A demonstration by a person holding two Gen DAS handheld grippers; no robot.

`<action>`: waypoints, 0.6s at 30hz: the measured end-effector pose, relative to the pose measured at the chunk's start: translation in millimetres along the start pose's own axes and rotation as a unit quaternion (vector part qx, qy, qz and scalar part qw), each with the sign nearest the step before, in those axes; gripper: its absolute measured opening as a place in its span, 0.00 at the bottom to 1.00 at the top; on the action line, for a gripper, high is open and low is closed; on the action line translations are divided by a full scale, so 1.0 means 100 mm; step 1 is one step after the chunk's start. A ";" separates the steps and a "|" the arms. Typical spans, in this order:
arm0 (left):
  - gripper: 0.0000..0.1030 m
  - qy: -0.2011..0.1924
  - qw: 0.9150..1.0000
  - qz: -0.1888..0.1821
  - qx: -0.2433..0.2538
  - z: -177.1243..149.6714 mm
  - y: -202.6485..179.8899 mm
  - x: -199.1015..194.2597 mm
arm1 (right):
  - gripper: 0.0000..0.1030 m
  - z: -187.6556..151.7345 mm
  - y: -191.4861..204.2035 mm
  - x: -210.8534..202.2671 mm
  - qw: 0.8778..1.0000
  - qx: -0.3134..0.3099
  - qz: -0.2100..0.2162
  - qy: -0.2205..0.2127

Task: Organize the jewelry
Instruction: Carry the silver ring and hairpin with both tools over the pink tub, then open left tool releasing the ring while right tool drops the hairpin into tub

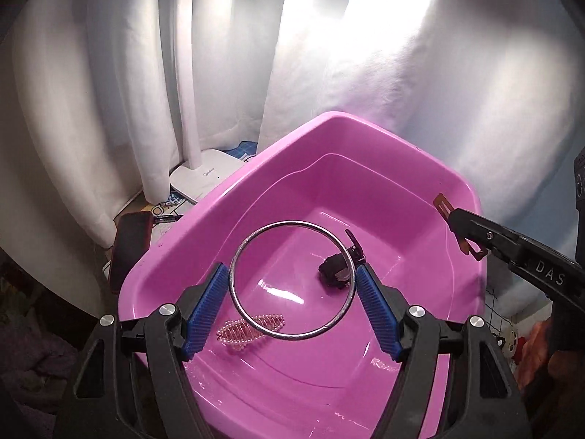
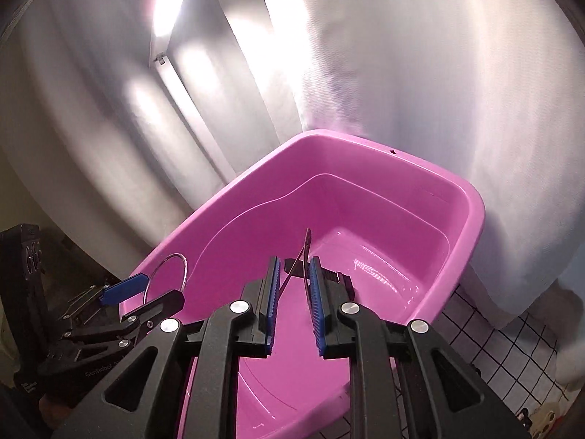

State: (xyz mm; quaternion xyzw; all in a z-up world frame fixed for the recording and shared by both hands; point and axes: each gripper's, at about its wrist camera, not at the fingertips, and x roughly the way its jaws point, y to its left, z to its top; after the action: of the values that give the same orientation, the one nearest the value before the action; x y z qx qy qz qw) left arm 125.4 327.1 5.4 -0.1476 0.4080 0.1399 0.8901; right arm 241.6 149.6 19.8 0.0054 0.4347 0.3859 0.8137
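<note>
L gripper [image 1: 289,278] w/ blue ribbed pads holds a silver metal ring bangle [image 1: 290,280] across its width, jaws wide, over the pink plastic tub [image 1: 226,197]. R gripper [image 2: 294,274] nearly closed on a thin brown hair clip [image 2: 305,252] above the tub. 2 items on tub floor: beaded pink clip [image 1: 243,331], black claw clip [image 1: 334,274]

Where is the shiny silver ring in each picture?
Left wrist view: the silver ring sits in the middle, held between the left gripper fingers, above the pink tub.
Right wrist view: the ring pokes up at the far left, over the tub's left rim.
Shared landmark: the pink tub.
</note>
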 end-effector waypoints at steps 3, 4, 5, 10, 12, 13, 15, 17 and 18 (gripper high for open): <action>0.68 0.024 1.000 -0.001 0.001 0.06 0.07 0.17 | 0.16 0.06 0.01 0.20 0.999 0.000 -0.014 0.028; 0.68 0.031 1.000 -0.003 0.003 0.06 0.08 0.22 | 0.16 0.08 0.01 0.25 0.999 0.002 -0.017 0.037; 0.68 0.038 0.999 -0.006 0.006 0.06 0.08 0.26 | 0.16 0.09 0.00 0.31 0.999 0.007 -0.018 0.047; 0.68 0.060 0.998 -0.006 0.024 0.08 0.04 0.39 | 0.17 0.16 -0.03 0.54 0.996 0.018 -0.035 0.076; 0.68 0.065 0.998 -0.008 0.025 0.09 0.04 0.40 | 0.17 0.14 -0.02 0.57 0.996 0.015 -0.040 0.083; 0.68 0.066 0.997 -0.009 0.025 0.09 0.03 0.40 | 0.17 0.12 -0.01 0.57 0.995 0.011 -0.043 0.086; 0.68 0.067 0.997 -0.007 0.028 0.10 0.03 0.40 | 0.18 0.10 0.00 0.58 0.995 0.005 -0.051 0.088; 0.68 0.069 0.997 -0.002 0.030 0.11 0.04 0.42 | 0.18 0.08 0.01 0.59 0.994 0.003 -0.055 0.090; 0.68 0.071 0.997 0.000 0.030 0.11 0.04 0.43 | 0.18 0.08 0.00 0.60 0.994 0.004 -0.057 0.091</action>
State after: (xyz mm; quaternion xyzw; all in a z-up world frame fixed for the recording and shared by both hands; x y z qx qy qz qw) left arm 158.1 339.9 -21.2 -0.1304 0.4742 0.1167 0.8628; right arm 267.1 189.9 -17.2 -0.0508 0.5082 0.3362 0.7913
